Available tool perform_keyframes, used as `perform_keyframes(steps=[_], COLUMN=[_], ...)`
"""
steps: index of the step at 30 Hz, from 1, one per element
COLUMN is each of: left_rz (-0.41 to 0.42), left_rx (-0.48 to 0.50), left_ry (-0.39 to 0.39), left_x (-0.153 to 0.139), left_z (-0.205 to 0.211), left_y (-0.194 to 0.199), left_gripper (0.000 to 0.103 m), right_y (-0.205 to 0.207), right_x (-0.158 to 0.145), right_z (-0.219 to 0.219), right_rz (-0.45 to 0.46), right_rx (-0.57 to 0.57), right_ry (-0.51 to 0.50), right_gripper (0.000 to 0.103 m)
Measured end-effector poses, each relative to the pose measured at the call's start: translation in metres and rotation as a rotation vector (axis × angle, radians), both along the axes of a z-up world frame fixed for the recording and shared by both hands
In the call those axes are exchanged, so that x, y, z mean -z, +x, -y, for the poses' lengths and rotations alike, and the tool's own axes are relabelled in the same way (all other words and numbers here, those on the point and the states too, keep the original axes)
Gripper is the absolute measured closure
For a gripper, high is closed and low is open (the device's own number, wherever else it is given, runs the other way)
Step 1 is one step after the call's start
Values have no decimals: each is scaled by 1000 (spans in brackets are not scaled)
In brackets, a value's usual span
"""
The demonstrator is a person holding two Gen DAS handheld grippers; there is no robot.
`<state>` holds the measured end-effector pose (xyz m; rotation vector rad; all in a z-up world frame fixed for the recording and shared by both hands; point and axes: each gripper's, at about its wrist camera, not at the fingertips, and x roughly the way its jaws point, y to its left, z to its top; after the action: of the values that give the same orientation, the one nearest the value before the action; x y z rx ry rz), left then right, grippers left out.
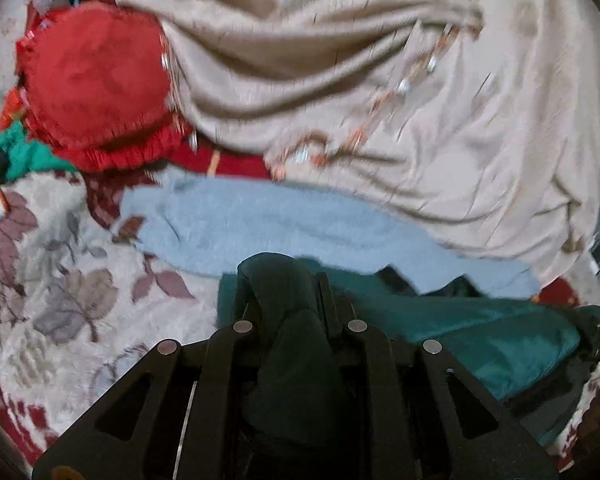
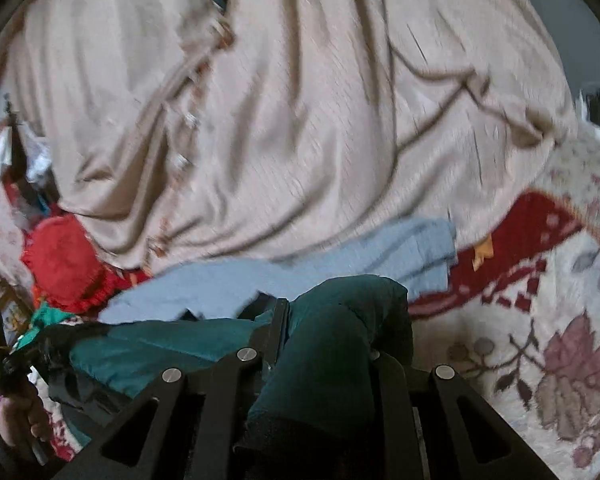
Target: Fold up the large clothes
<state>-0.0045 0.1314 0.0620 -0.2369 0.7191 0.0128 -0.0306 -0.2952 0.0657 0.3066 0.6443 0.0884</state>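
I hold left tongs [image 1: 288,300] and right tongs [image 2: 324,320] clenched on teal garment [image 1: 480,336] | it hangs between them above the floral rug [image 1: 60,280] | fold barely begun; beige garment [image 1: 380,100], blue cloth [image 1: 280,224] unfolded

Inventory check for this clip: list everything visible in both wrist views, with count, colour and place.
Teal garment: one, dark teal, nearest, stretched between both grippers.
Light blue cloth: one, pale blue, just beyond the teal garment.
Beige garment: one, tan with beaded trim, large, crumpled at the back.
Red cushion: one, red, frilled, back left.
Green cloth: one, bright green, beside the cushion.
Floral blanket: one, cream with maroon leaves, under everything.
Left gripper: black, shut on teal fabric.
Right gripper: black, shut on teal fabric.
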Motion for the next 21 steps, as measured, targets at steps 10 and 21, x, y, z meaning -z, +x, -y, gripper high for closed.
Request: perform_keyframes(steps=[10,21], left_rz=[-146,-170], left_rx=[14,12], left_ry=[36,60], left_x=[53,73], left_z=[10,16], left_y=[54,80], left_gripper=[85,84], right_y=[55,80], right_x=[58,77], right_z=[9,0], right_rz=[-210,-264], right_rx=[-12,-25], right_ry=[44,-3], right_gripper=[87,87])
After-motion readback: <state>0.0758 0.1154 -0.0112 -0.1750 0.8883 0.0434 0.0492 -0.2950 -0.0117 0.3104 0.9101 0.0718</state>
